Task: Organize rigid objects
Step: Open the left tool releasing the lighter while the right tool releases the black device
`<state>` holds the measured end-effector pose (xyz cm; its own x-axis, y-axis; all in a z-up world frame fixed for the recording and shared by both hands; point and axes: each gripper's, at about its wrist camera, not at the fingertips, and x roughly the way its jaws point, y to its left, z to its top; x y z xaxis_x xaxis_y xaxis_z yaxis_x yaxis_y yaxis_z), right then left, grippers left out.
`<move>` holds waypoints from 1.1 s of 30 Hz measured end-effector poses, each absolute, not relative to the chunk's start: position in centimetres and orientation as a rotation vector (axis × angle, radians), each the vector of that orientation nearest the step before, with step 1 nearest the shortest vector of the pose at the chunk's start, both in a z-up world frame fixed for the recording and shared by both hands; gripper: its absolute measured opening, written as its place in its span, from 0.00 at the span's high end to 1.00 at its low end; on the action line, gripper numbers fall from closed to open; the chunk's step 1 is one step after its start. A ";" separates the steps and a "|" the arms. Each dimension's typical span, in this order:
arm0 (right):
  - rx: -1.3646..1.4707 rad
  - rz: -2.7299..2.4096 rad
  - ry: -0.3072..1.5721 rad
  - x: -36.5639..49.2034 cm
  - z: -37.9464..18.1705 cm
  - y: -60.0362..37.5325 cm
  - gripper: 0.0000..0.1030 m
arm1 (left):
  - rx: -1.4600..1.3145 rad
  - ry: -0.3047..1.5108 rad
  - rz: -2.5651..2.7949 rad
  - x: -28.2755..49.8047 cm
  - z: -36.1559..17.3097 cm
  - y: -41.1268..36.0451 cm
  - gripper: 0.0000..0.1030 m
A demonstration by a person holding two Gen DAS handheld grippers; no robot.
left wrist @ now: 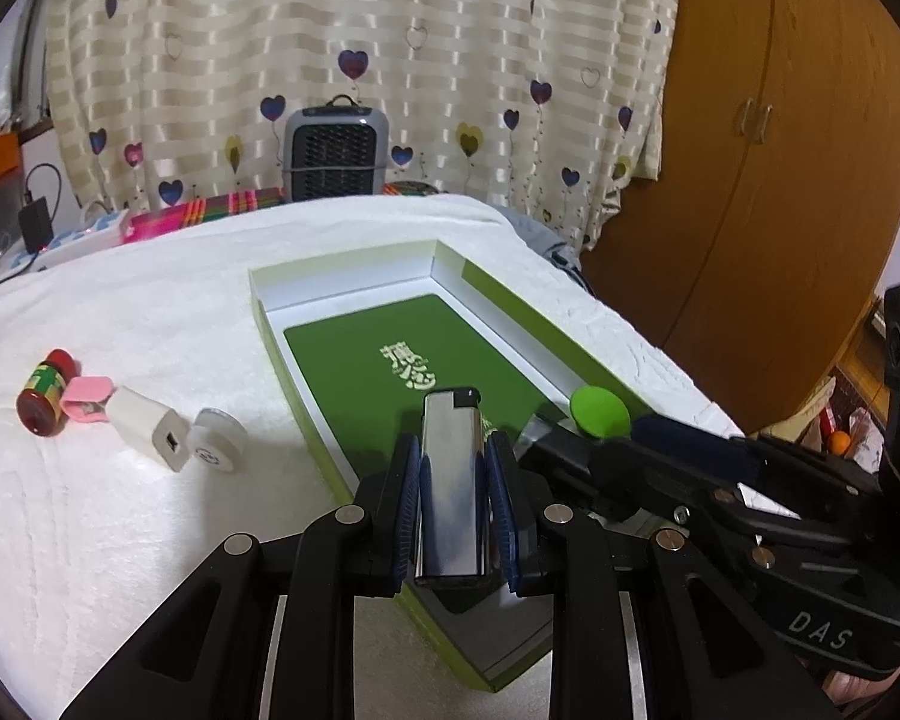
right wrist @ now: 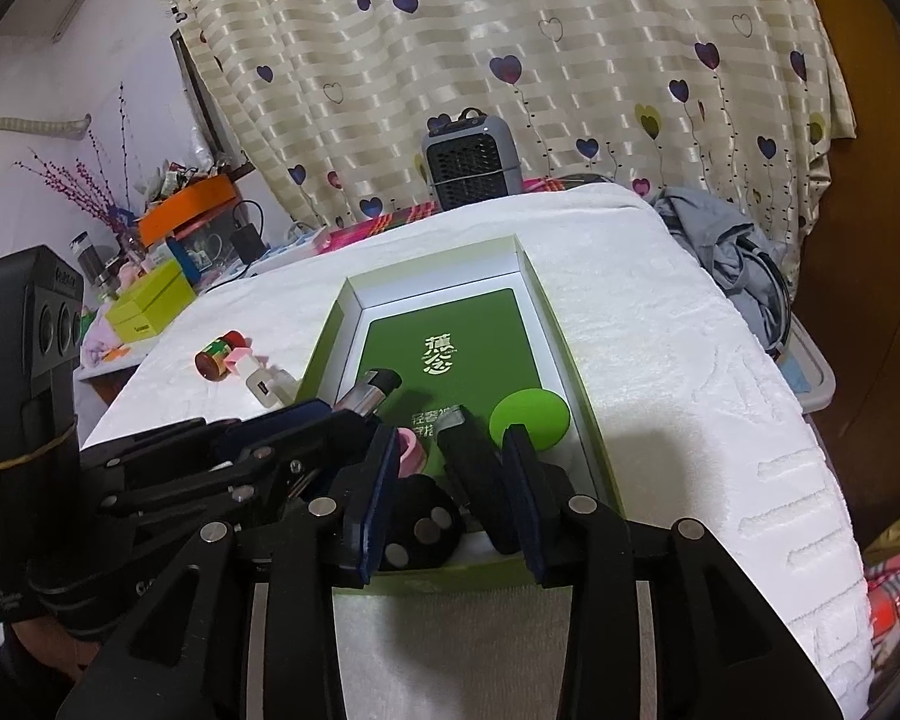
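Observation:
My left gripper (left wrist: pixel 453 450) is shut on a silver lighter (left wrist: pixel 450 480) and holds it over the near end of the open green box (left wrist: pixel 510 300). The lighter also shows in the right wrist view (right wrist: pixel 369 393). My right gripper (right wrist: pixel 450 468) is open over the box's near end, around a black object with a metal tip (right wrist: pixel 471 456). In the box lie a green disc (right wrist: pixel 528 417), a pink ring (right wrist: pixel 411 447) and a black round piece (right wrist: pixel 423 531). On the towel left of the box lie a red bottle (left wrist: pixel 45 393), a pink clip (left wrist: pixel 87 399), a white charger (left wrist: pixel 150 429) and a white round case (left wrist: pixel 219 441).
A white towel (left wrist: pixel 150 300) covers the table. A grey heater (left wrist: pixel 333 153) stands at the far edge before a heart-print curtain. Clutter and a yellow-green box (right wrist: pixel 150 303) sit off the left side. A wooden wardrobe (left wrist: pixel 750 180) is at the right.

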<state>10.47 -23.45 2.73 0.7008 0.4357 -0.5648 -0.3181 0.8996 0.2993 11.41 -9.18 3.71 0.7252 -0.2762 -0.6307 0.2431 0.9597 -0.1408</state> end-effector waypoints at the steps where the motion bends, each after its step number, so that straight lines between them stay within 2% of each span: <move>1: 0.184 0.421 0.676 10.5 2.7 -23.4 0.64 | -0.053 0.698 -0.284 11.4 3.8 -9.1 0.79; 17: 0.142 0.423 0.675 9.0 3.5 -22.3 0.63 | -0.057 0.680 -0.274 9.3 4.8 -7.9 0.79; 19: 0.131 0.424 0.675 8.8 3.6 -21.9 0.56 | -0.057 0.679 -0.275 9.0 4.8 -7.8 0.79; 21: 0.122 0.427 0.672 8.6 3.8 -21.6 0.54 | -0.056 0.677 -0.270 8.5 4.8 -7.5 0.79; 33: 0.058 0.441 0.674 7.2 4.3 -19.0 0.53 | -0.073 0.678 -0.243 6.2 4.9 -5.2 0.79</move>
<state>7.23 -19.04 4.34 0.6926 0.4134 -0.5912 -0.3762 0.9062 0.1929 6.16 -5.18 4.91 0.7517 -0.2462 -0.6119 0.1989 0.9691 -0.1456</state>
